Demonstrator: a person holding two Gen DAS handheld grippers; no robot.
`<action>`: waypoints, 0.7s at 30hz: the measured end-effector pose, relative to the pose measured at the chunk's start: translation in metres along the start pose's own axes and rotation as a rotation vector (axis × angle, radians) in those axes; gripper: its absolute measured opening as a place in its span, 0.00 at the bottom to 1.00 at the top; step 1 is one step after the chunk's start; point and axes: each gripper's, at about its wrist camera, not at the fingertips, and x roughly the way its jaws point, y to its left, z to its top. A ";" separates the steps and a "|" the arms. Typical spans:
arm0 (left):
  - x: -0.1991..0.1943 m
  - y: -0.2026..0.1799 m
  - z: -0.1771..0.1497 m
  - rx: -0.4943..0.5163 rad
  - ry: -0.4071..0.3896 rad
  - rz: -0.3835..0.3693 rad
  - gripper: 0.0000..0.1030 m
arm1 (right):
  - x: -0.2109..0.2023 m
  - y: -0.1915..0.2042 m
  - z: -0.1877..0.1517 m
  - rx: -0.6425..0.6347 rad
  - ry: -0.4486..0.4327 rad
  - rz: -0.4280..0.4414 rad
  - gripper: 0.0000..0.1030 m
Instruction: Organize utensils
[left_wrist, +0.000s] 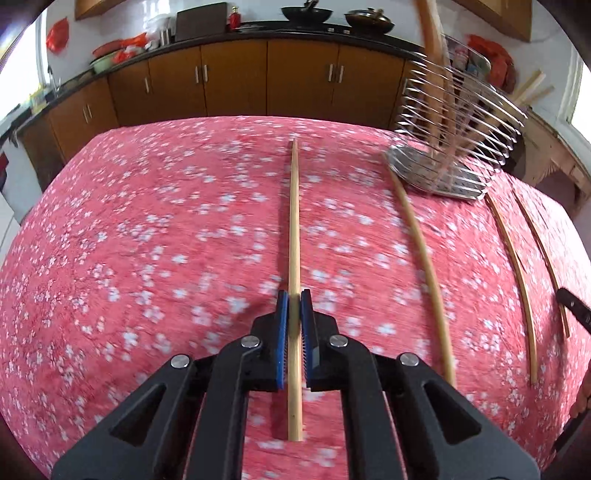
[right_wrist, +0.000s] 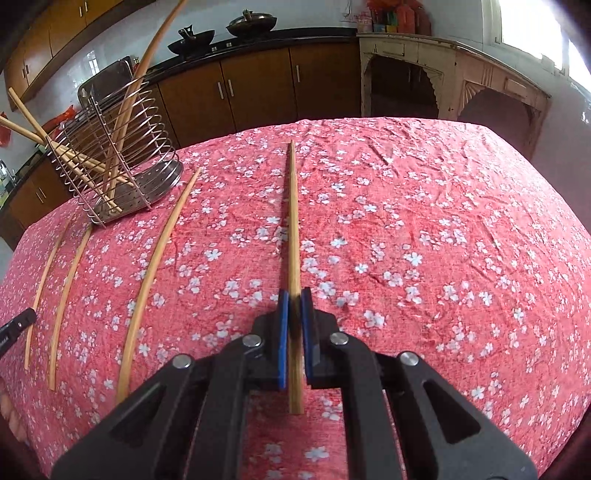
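A table covered by a red floral cloth (right_wrist: 424, 206). On the cloth stands a wire utensil holder (right_wrist: 122, 173) near the far left corner. 3 loose chopsticks (right_wrist: 155, 273) lie side by side just in front of it.

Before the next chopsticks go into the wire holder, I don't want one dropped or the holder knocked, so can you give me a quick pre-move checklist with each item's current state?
1. Left tongs shut on a chopstick: ok.
2. Right tongs shut on a chopstick: ok.
3. Held sticks run straight along the fingers: ok.
4. Wire holder upright on the tablecloth: ok, though it sits near the table's corner.
5. Room in the holder: ok, only a few sticks lean inside.
6. Loose chopsticks on the cloth clear of the holder's base: cannot tell; one tip lies very close.
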 end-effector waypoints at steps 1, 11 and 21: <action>0.000 0.003 0.001 0.002 0.002 -0.013 0.07 | -0.001 0.001 -0.001 -0.002 0.001 0.001 0.08; -0.001 0.007 -0.003 0.043 -0.030 -0.031 0.09 | -0.006 0.010 -0.009 -0.062 -0.007 -0.002 0.08; 0.001 -0.002 -0.004 0.065 -0.028 -0.010 0.12 | -0.006 0.008 -0.009 -0.060 -0.003 0.000 0.08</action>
